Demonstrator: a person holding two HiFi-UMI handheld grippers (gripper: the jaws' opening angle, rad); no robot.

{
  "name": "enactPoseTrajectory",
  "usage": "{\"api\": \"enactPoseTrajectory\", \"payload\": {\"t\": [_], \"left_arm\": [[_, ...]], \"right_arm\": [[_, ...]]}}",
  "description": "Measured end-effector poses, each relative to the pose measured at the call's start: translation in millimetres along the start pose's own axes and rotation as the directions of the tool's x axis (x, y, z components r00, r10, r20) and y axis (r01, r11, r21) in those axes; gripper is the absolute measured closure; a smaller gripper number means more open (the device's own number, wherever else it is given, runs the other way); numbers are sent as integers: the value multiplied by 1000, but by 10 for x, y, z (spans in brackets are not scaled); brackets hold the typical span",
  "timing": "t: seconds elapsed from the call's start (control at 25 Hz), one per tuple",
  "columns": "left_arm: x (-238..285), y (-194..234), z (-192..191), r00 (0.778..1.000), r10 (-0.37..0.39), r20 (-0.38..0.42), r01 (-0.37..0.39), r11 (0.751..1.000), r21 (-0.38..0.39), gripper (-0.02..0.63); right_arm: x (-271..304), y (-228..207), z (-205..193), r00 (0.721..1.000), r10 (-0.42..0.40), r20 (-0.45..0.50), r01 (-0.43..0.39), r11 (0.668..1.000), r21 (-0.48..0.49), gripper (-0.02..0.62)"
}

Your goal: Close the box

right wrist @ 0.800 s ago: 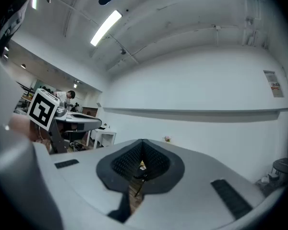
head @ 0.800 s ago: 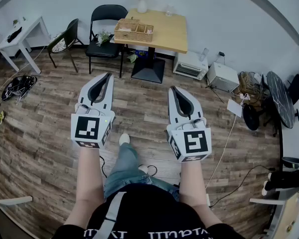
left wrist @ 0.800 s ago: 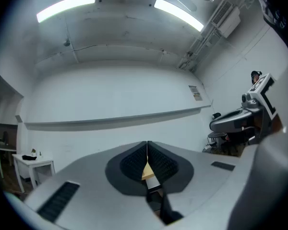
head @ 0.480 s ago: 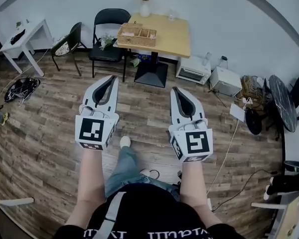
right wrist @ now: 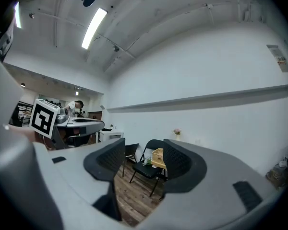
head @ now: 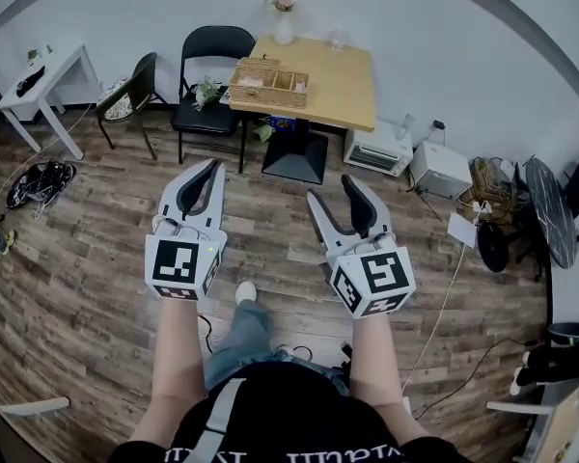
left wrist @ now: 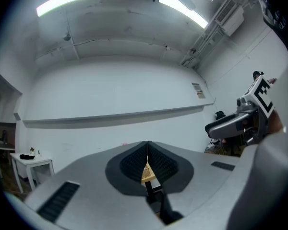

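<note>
- The wood-plank floor (head: 96, 258) is seen as matt, grained boards running across the room.
- The desk (head: 338, 75) is a square, smooth, pale wooden top on a dark pedestal, set against the far wall.
- A black folding chair (head: 207, 41) with a thin metal frame is placed just beside the desk's left edge.
- The box (head: 268, 82) is found on the left part of the desk, well apart from both grippers. It is woven, wicker-like and rectangular, with inner dividers apparently exposed; the lid's position cannot be made out at this distance.
- The box is judged light and fairly stiff, with some give in the weave and a rough, non-slip surface. The free rim of the lid is best taken, and only gently, since strands could be crushed.
- The left gripper (head: 212, 165) is held out level with its jaws pressed together on nothing.
- The right gripper (head: 333, 191) is held beside it with its jaws spread wide and nothing between them.
</note>
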State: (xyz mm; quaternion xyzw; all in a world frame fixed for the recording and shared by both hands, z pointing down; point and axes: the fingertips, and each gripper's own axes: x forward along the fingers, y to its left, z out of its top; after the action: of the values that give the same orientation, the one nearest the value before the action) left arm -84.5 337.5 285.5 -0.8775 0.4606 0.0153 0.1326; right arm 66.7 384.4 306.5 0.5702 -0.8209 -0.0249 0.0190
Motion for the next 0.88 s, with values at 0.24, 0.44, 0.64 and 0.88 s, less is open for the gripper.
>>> {"api": "enactPoseTrajectory", "payload": {"t": [0.24,0.44,0.64,0.88], "left_arm": [[566,506,-215,1000,19,-13,-20,1000,-20,593],[1132,1069,-401,999,31,-15,-32,999,-31,593],[1673,1567,-563,1000,27,-6,-27,999,-37,593],[2141,2021,-706,1000,6,2,-6,999,-42,594]], "right_arm": [[756,-195,6,999,10,-30,-11,1000,-27,345],[1548,-384,59,1000,4,-30,-5,999,-41,345],[2270,-539,64,1000,-4,-31,3,998,-58,347],[2974,-587,70,1000,-3,-13,3,999,-32,348]]}}
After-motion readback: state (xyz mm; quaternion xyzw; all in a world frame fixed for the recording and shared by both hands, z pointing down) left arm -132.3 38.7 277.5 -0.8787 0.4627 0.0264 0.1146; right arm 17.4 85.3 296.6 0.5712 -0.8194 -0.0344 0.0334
